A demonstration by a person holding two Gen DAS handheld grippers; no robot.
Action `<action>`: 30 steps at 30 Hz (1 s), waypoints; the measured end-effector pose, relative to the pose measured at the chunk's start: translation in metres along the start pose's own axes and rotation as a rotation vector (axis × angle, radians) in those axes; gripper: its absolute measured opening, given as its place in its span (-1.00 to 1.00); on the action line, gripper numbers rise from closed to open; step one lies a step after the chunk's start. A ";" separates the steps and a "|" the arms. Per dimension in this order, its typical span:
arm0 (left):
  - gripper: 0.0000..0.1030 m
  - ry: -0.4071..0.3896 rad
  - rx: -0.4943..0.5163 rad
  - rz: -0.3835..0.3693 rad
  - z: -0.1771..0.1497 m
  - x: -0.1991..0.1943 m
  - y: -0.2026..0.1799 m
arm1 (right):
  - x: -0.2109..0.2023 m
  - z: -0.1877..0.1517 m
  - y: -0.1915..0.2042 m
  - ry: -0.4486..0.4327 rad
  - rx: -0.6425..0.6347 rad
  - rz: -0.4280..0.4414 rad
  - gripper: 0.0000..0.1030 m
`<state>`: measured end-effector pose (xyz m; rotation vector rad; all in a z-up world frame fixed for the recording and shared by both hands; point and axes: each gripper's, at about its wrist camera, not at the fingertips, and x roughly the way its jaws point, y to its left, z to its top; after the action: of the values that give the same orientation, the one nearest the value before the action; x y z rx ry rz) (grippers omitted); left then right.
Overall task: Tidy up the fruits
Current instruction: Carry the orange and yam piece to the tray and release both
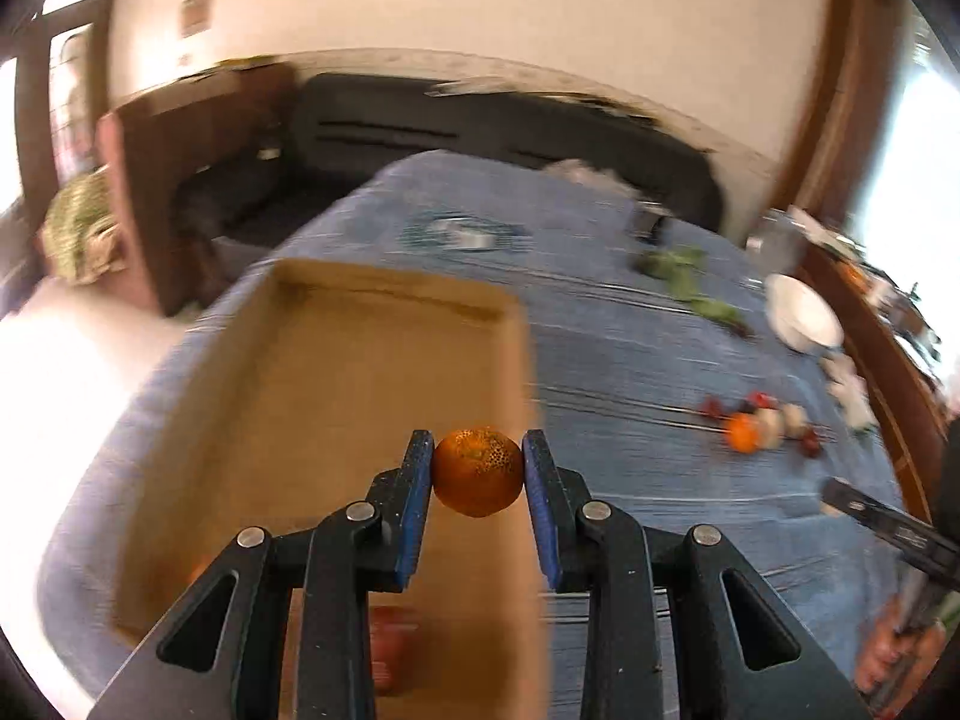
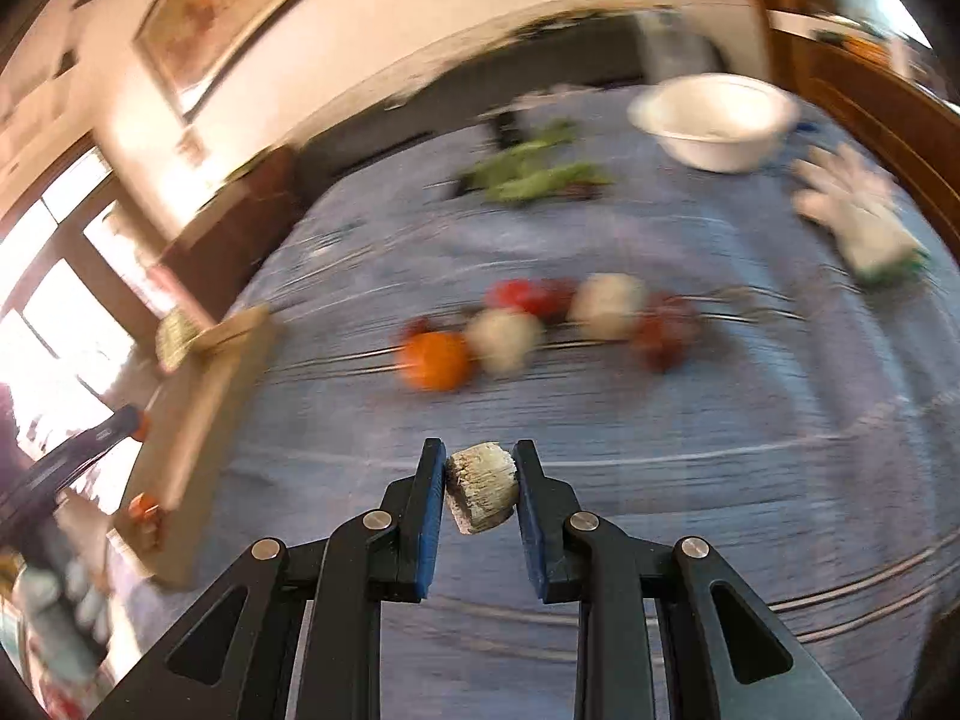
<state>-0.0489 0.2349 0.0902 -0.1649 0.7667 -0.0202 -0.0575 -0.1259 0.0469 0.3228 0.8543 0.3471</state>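
Note:
My left gripper is shut on an orange and holds it above the near right part of an open cardboard box. A red fruit lies in the box below the fingers. My right gripper is shut on a whitish, stubby fruit above the blue cloth. A blurred row of fruits lies ahead of it: an orange, two pale round ones, red ones. The same row shows in the left wrist view.
A white bowl stands at the far right of the blue-covered table. Green leaves lie beyond the fruit row. A white glove lies at the right. The cardboard box is at the left.

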 end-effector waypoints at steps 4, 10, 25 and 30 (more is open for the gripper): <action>-0.43 0.012 -0.050 0.074 0.000 0.001 0.048 | 0.020 0.005 0.068 0.049 -0.094 0.102 -0.51; -0.43 0.075 -0.076 0.110 -0.001 0.019 0.087 | 0.064 -0.002 0.174 0.137 -0.258 0.202 -0.50; -0.42 0.110 -0.165 0.066 -0.010 0.026 0.125 | 0.162 -0.051 0.283 0.288 -0.495 0.132 -0.50; -0.38 0.068 -0.202 0.036 -0.009 0.005 0.128 | 0.158 -0.050 0.292 0.247 -0.534 0.127 -0.48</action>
<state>-0.0569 0.3600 0.0610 -0.3435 0.8395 0.0859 -0.0491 0.2093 0.0292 -0.1670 0.9478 0.7253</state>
